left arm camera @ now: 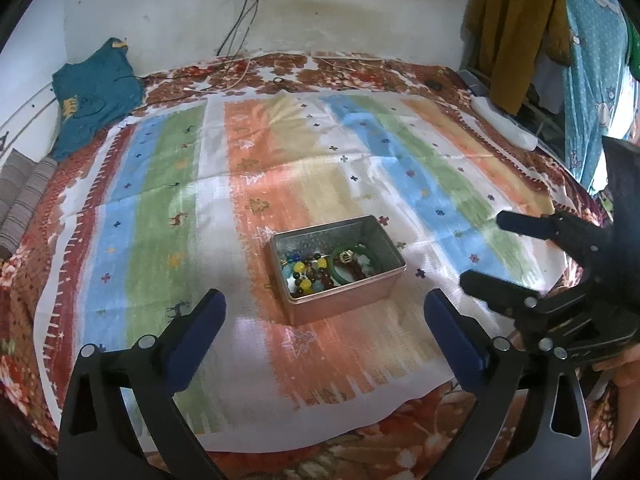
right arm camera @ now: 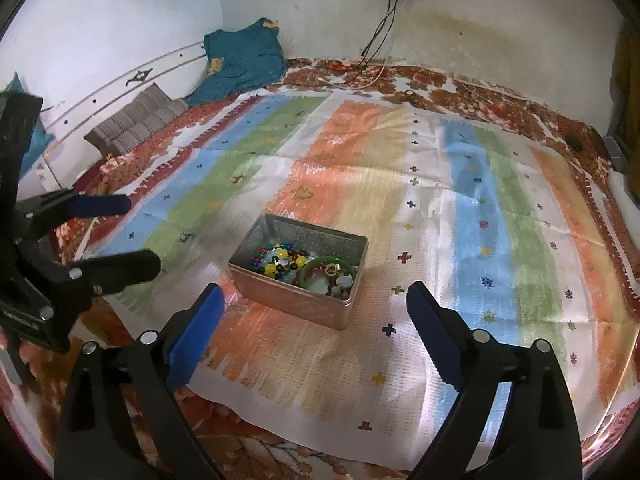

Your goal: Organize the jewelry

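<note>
A: Status? Metal tin (left arm camera: pixel 337 266) sits on the striped cloth (left arm camera: pixel 248 184) on the bed; jewelry (left arm camera: pixel 320 274) lies heaped inside it.

B: Left gripper (left arm camera: pixel 326 308) and right gripper (right arm camera: pixel 316 304): jaws apart, empty. Any pick should take one piece, clear of tangled strands.

**Tin of jewelry on striped cloth, both grippers wide**

Open metal tin (left arm camera: pixel 336 268) sits mid-cloth on striped cloth (left arm camera: pixel 248 184), nearer its front edge. Inside: green bangle (left arm camera: pixel 354 260) at the tin's right end, mixed beads (left arm camera: pixel 306 274) at left. Left gripper (left arm camera: pixel 326 304) hovers w/ jaws spread, just short of tin. Right gripper (left arm camera: pixel 480 250) near cloth's right edge, jaws apart, holding nothing.
</note>
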`<act>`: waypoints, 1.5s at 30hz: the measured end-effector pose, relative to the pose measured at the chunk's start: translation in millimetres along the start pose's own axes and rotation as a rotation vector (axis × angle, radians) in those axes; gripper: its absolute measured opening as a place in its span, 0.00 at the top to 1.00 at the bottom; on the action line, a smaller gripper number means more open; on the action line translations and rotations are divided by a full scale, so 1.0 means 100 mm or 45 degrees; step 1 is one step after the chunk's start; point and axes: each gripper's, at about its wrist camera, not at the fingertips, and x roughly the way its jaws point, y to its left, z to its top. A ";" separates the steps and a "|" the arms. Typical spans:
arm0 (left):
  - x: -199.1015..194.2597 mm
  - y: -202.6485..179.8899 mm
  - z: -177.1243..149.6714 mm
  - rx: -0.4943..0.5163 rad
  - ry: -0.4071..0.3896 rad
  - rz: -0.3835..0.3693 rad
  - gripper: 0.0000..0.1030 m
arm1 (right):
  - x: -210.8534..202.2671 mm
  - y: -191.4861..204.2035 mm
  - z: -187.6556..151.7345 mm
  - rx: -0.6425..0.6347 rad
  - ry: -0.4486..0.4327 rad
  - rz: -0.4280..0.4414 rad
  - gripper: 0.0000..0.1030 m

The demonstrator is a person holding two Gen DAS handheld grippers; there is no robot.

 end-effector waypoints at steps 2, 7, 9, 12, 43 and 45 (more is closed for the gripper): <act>-0.02 0.01 -0.01 -0.007 -0.012 0.006 0.06 | -0.03 -0.01 0.00 0.011 -0.010 -0.003 0.08; -0.05 0.02 -0.04 -0.014 -0.028 0.025 0.05 | -0.11 -0.02 0.04 0.028 -0.042 -0.007 0.08; -0.05 0.00 -0.04 0.002 -0.028 0.033 0.05 | -0.15 -0.02 0.05 0.026 -0.057 -0.013 0.08; -0.05 -0.05 -0.05 0.030 -0.028 0.051 0.05 | -0.21 0.01 0.08 0.012 -0.086 -0.021 0.08; -0.09 -0.10 -0.05 0.058 -0.064 0.086 0.05 | -0.25 0.03 -0.07 -0.004 -0.059 -0.048 0.07; -0.09 -0.10 -0.05 0.057 -0.065 0.088 0.05 | -0.25 0.03 -0.08 -0.003 -0.060 -0.048 0.07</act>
